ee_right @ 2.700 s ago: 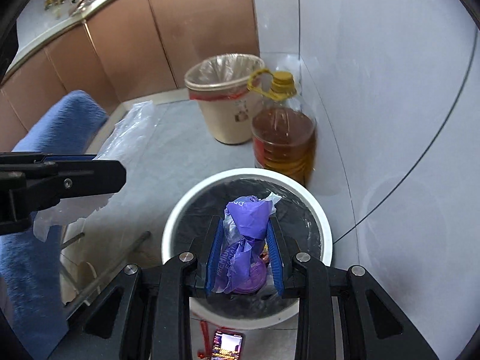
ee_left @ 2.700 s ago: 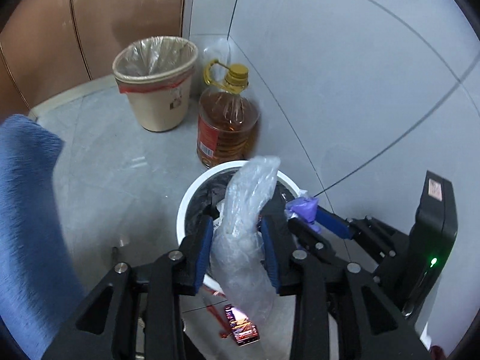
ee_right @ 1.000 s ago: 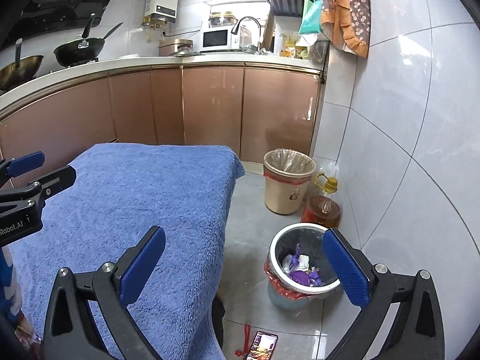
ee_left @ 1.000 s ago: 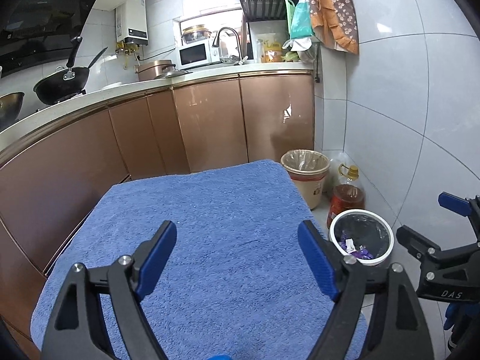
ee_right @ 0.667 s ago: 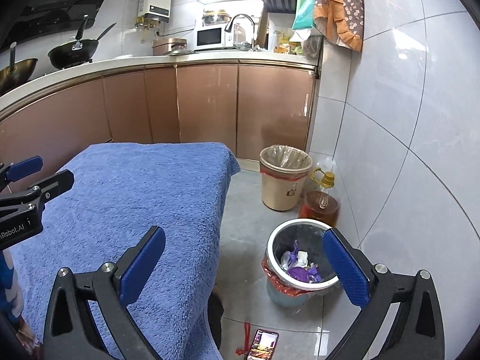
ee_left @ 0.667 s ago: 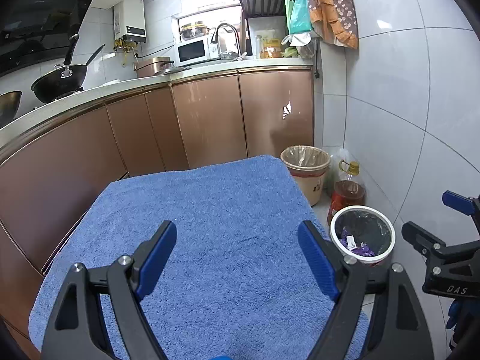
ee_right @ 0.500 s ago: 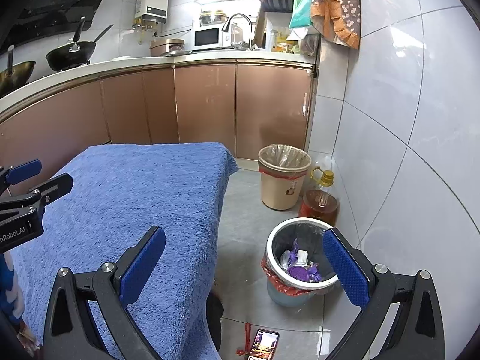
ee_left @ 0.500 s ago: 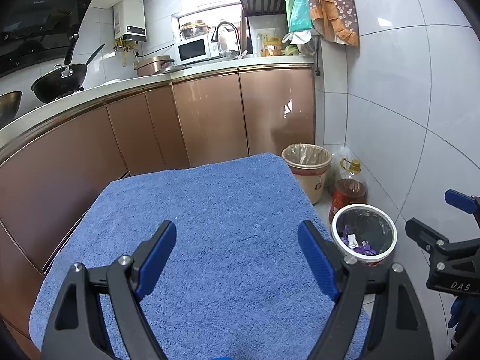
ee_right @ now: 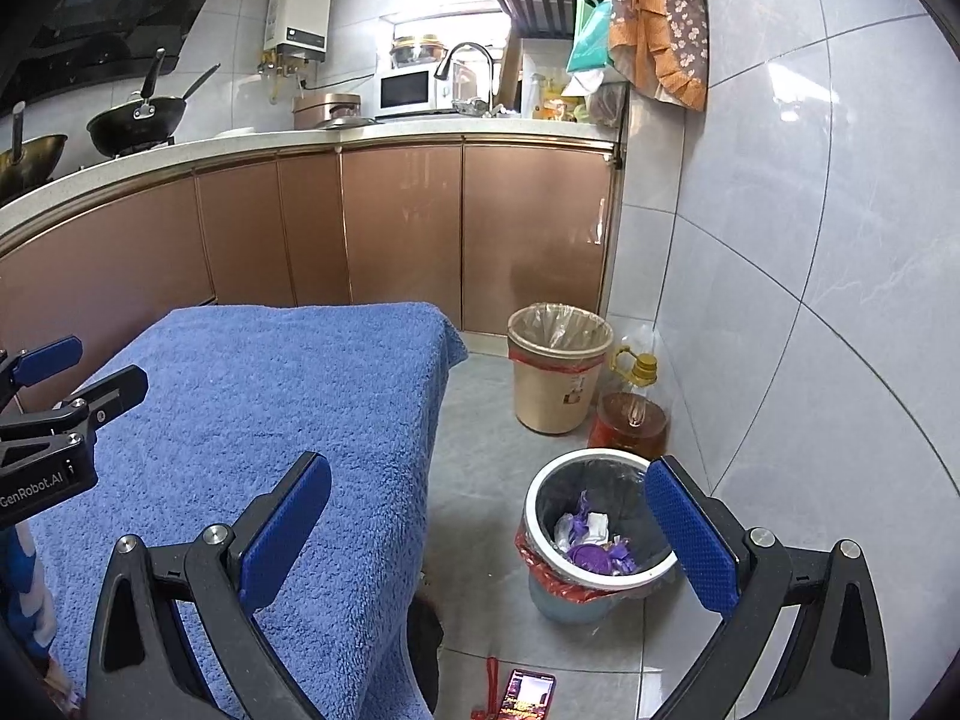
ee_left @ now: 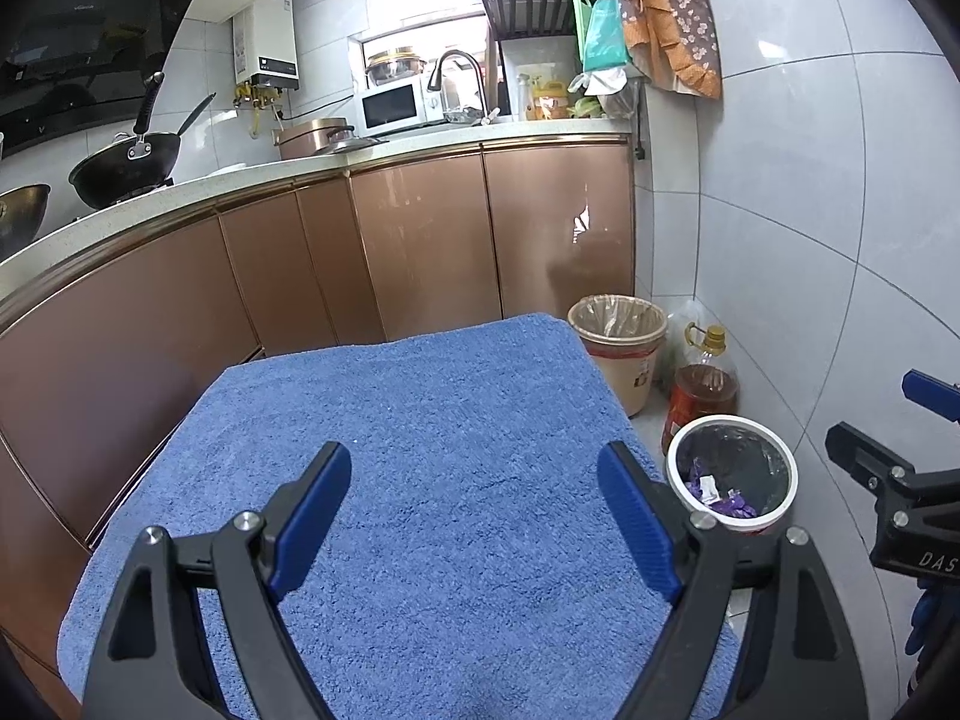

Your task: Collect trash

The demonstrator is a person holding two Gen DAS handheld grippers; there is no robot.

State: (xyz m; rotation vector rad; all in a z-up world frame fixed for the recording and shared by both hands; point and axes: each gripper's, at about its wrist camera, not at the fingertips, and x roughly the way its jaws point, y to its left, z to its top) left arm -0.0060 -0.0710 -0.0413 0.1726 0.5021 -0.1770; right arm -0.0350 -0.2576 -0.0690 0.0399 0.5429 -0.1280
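Note:
A white-rimmed bin (ee_right: 540, 516) with a black liner stands on the floor beside the table and holds purple and white trash (ee_right: 591, 546). It also shows in the left wrist view (ee_left: 780, 510), with the trash (ee_left: 717, 492) inside. My left gripper (ee_left: 480, 516) is open and empty above the blue towel (ee_left: 420, 420). My right gripper (ee_right: 492, 528) is open and empty, above the towel's right edge (ee_right: 300, 396) and the bin.
A beige bin (ee_right: 558, 372) and an oil bottle (ee_right: 630, 414) stand by the tiled wall. A phone (ee_right: 528, 693) lies on the floor. Copper cabinets (ee_left: 420, 240) run behind the table.
Both grippers let go of the plastic bag and purple wrapper into the bin, opened and pulled back up over the towel. In the last second they barely drift.

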